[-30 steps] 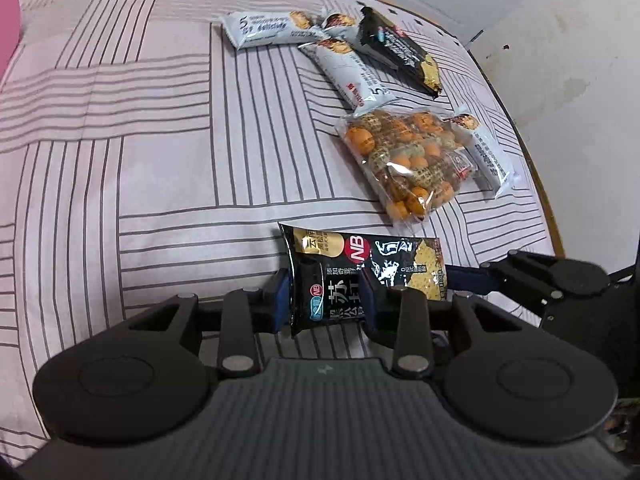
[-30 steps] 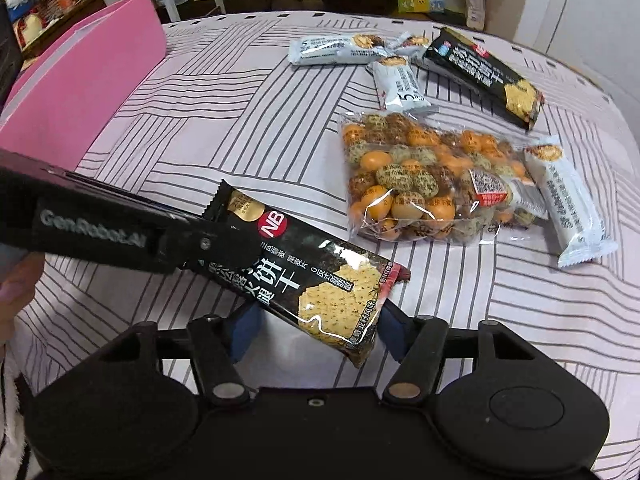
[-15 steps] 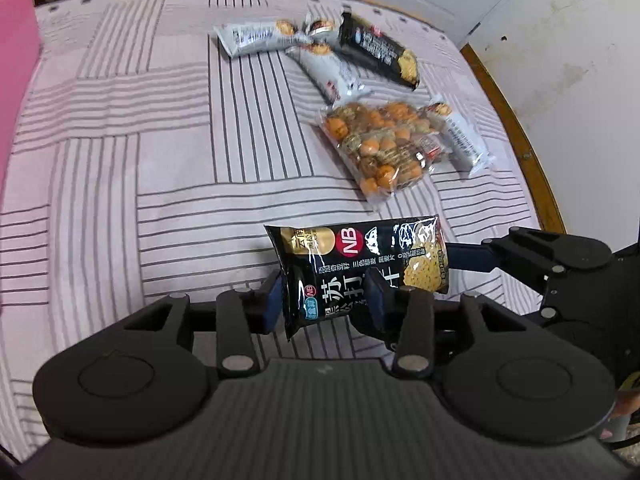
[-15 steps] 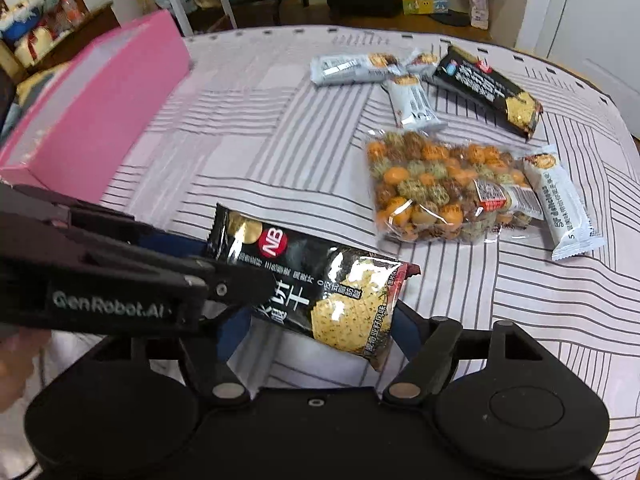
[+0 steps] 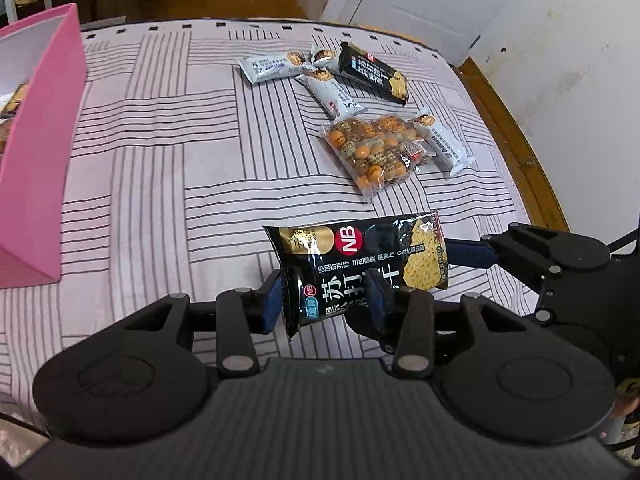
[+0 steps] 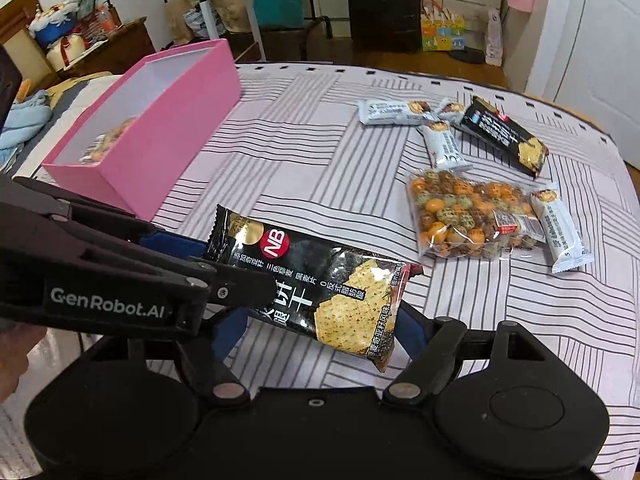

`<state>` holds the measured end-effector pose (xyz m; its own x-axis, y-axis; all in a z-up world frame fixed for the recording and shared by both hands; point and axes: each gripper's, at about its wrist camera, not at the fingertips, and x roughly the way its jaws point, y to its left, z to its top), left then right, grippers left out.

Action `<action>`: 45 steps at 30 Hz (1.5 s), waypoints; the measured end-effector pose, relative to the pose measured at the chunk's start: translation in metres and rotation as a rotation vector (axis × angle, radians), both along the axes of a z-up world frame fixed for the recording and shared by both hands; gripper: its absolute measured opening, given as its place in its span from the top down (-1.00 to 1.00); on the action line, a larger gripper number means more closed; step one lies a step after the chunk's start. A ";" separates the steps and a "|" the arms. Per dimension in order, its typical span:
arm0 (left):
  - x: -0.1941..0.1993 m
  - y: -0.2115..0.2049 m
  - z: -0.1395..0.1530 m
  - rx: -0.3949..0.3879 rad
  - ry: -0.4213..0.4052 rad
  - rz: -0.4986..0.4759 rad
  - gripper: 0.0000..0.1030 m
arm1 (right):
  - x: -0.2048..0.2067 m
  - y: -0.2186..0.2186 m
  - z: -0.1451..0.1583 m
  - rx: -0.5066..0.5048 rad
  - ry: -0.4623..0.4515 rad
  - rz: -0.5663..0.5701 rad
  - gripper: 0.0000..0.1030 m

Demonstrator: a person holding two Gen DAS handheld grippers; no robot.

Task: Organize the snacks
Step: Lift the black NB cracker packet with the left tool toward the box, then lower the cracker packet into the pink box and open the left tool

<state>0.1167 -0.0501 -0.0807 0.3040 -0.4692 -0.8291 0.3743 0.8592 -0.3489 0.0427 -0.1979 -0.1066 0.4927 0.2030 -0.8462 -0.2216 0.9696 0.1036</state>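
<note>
A black cracker pack (image 5: 360, 264) hangs above the striped tablecloth, held at both ends. My left gripper (image 5: 324, 300) is shut on its left end. My right gripper (image 6: 324, 328) is shut on its other end, where the pack (image 6: 316, 284) shows across the jaws. A pink box (image 6: 160, 136) stands open at the left with one snack inside; its wall shows in the left wrist view (image 5: 40, 152). A bag of round orange snacks (image 5: 376, 152) lies on the cloth, also in the right wrist view (image 6: 468, 216).
A second black cracker pack (image 6: 504, 136) and white snack bars (image 6: 388, 112) lie at the far right of the round table (image 5: 160, 160). Its wooden rim (image 5: 516, 148) shows at the right. Furniture and bags stand beyond the table.
Both grippers have lifted the black pack higher and drawn back from the snacks. The pink box has come into view at the left.
</note>
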 end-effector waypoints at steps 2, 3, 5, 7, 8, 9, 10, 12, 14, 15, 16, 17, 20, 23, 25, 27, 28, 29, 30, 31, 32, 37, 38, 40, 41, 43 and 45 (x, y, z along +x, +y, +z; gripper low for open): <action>-0.007 0.007 0.007 0.000 -0.011 0.007 0.20 | -0.005 0.006 0.006 0.004 -0.003 0.005 -0.61; -0.010 0.011 0.010 0.000 -0.015 0.012 0.21 | -0.007 0.009 0.009 0.005 -0.005 0.009 -0.61; -0.017 0.019 0.017 0.003 -0.024 0.016 0.20 | -0.012 0.018 0.016 0.001 -0.013 0.023 -0.61; -0.024 0.028 0.023 0.002 -0.032 0.022 0.20 | -0.018 0.028 0.023 -0.002 -0.020 0.038 -0.60; -0.027 0.033 0.027 0.000 -0.036 0.026 0.20 | -0.020 0.032 0.026 -0.003 -0.022 0.044 -0.61; -0.031 0.039 0.031 -0.003 -0.040 0.032 0.20 | -0.022 0.036 0.029 -0.004 -0.026 0.053 -0.61; -0.033 0.044 0.034 -0.006 -0.043 0.037 0.20 | -0.024 0.041 0.032 -0.006 -0.030 0.059 -0.61; -0.039 0.055 0.039 -0.011 -0.049 0.054 0.19 | -0.028 0.050 0.039 -0.011 -0.044 0.080 -0.60; -0.043 0.067 0.045 -0.012 -0.056 0.073 0.18 | -0.031 0.063 0.045 -0.013 -0.061 0.110 -0.61; -0.045 0.073 0.047 -0.010 -0.061 0.082 0.18 | -0.032 0.069 0.048 -0.011 -0.067 0.123 -0.61; -0.047 0.078 0.050 -0.008 -0.065 0.092 0.18 | -0.033 0.074 0.050 -0.009 -0.073 0.136 -0.61; -0.049 0.084 0.052 -0.008 -0.068 0.102 0.18 | -0.034 0.079 0.052 -0.009 -0.078 0.145 -0.61; -0.052 0.100 0.059 -0.022 -0.079 0.133 0.17 | -0.035 0.094 0.060 -0.012 -0.096 0.173 -0.61; -0.053 0.117 0.068 -0.028 -0.109 0.158 0.16 | -0.033 0.103 0.070 0.017 -0.114 0.203 -0.61; -0.052 0.129 0.072 -0.044 -0.122 0.174 0.15 | -0.031 0.108 0.078 0.039 -0.138 0.226 -0.58; -0.048 0.143 0.077 -0.064 -0.136 0.201 0.14 | -0.028 0.111 0.084 0.063 -0.160 0.250 -0.52; -0.047 0.149 0.079 -0.068 -0.143 0.212 0.14 | -0.025 0.113 0.086 0.074 -0.165 0.260 -0.43; -0.045 0.156 0.080 -0.071 -0.147 0.225 0.14 | -0.021 0.116 0.087 0.088 -0.167 0.261 -0.37; -0.043 0.163 0.080 -0.076 -0.149 0.238 0.14 | -0.017 0.118 0.088 0.105 -0.167 0.261 -0.28; -0.041 0.168 0.078 -0.078 -0.151 0.250 0.14 | -0.011 0.119 0.088 0.122 -0.164 0.261 -0.18; -0.039 0.173 0.077 -0.077 -0.150 0.261 0.14 | -0.004 0.122 0.088 0.134 -0.157 0.259 -0.12; -0.021 0.199 0.068 -0.069 -0.152 0.318 0.13 | 0.026 0.141 0.079 0.148 -0.151 0.278 0.17; -0.016 0.204 0.067 -0.068 -0.151 0.329 0.13 | 0.032 0.145 0.077 0.151 -0.150 0.280 0.18; -0.004 0.214 0.064 -0.061 -0.151 0.350 0.13 | 0.044 0.155 0.074 0.148 -0.150 0.289 0.18; 0.002 0.219 0.063 -0.059 -0.152 0.359 0.12 | 0.050 0.161 0.073 0.146 -0.154 0.292 0.18; 0.016 0.232 0.059 -0.058 -0.144 0.386 0.10 | 0.064 0.174 0.068 0.145 -0.158 0.307 0.17; 0.030 0.243 0.054 -0.054 -0.139 0.413 0.09 | 0.076 0.184 0.063 0.154 -0.156 0.317 0.17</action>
